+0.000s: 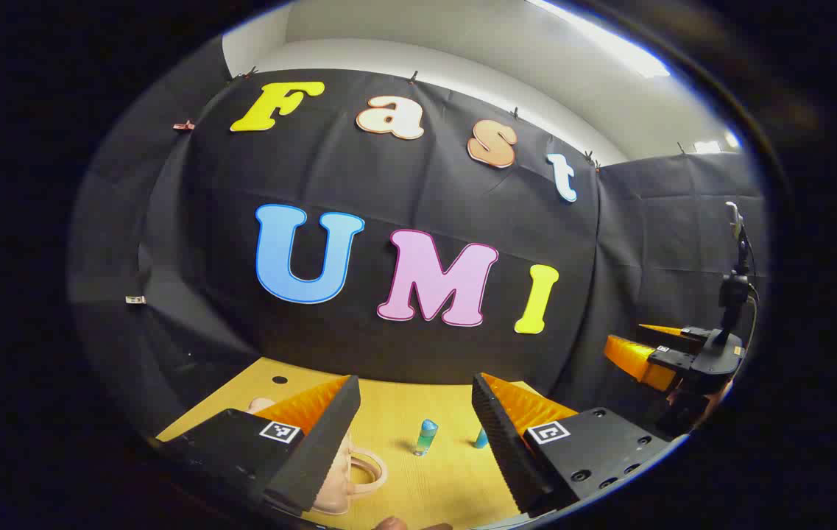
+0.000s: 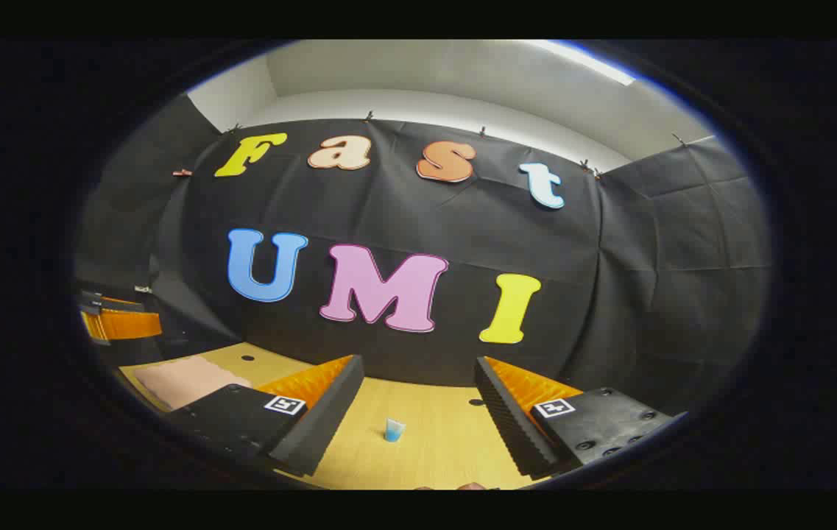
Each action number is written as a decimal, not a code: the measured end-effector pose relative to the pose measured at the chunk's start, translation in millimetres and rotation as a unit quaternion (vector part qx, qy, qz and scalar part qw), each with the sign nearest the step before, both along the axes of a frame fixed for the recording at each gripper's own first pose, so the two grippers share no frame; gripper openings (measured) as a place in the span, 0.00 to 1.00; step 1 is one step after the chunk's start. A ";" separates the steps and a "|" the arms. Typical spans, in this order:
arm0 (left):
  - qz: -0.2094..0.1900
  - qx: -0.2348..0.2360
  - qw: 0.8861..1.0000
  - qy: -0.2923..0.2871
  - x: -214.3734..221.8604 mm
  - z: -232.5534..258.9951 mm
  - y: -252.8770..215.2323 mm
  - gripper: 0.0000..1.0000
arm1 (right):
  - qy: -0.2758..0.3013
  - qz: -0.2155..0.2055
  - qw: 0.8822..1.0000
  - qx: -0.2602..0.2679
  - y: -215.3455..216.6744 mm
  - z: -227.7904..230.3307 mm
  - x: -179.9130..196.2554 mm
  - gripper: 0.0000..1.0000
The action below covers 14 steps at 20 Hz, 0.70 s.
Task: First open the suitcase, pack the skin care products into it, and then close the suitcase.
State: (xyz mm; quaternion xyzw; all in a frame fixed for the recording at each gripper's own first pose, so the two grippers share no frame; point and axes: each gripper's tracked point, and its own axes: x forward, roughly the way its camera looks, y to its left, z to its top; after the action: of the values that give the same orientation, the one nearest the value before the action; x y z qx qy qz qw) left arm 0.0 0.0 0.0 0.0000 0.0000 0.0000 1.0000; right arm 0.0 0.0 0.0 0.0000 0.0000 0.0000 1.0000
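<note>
In the left gripper view my left gripper (image 1: 416, 423) stands open above the wooden table (image 1: 403, 412). Its left finger (image 1: 315, 434) covers part of a small pink suitcase (image 1: 337, 478), whose handle loop (image 1: 368, 471) sticks out toward the middle. A slim green bottle with a blue cap (image 1: 425, 437) stands upright between the fingers, farther off. A second blue item (image 1: 481, 439) peeks out beside the right finger. In the right gripper view my right gripper (image 2: 419, 401) is open, with a small blue tube (image 2: 393, 430) upright on the table ahead. The pink suitcase (image 2: 186, 379) lies closed at the left.
The right gripper (image 1: 665, 357) shows at the far right of the left gripper view, held up off the table. The left gripper's orange finger (image 2: 120, 322) shows at the left edge of the right gripper view. Black cloth walls close the table's back and sides.
</note>
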 end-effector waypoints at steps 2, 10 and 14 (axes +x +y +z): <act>0.002 0.015 1.000 -0.003 -0.6 0.4 1.1 0.96 | 0.002 0.000 1.000 -0.002 0.1 -2.3 0.1 0.96; -0.004 0.032 0.999 -0.006 -3.9 0.1 -6.9 0.96 | 0.000 -0.012 1.000 -0.004 -10.6 -1.3 -7.7 0.94; -0.008 0.031 0.999 -0.004 -6.6 -1.4 -8.6 0.96 | -0.001 -0.017 1.000 -0.003 -13.3 -2.1 -10.4 0.95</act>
State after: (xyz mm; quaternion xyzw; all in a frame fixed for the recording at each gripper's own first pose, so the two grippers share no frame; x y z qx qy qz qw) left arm -6.6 -8.6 -1.4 0.0309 -0.0037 -0.0080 0.9995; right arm -10.4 -13.3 -2.1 -0.0029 -0.0012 -0.0173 0.9998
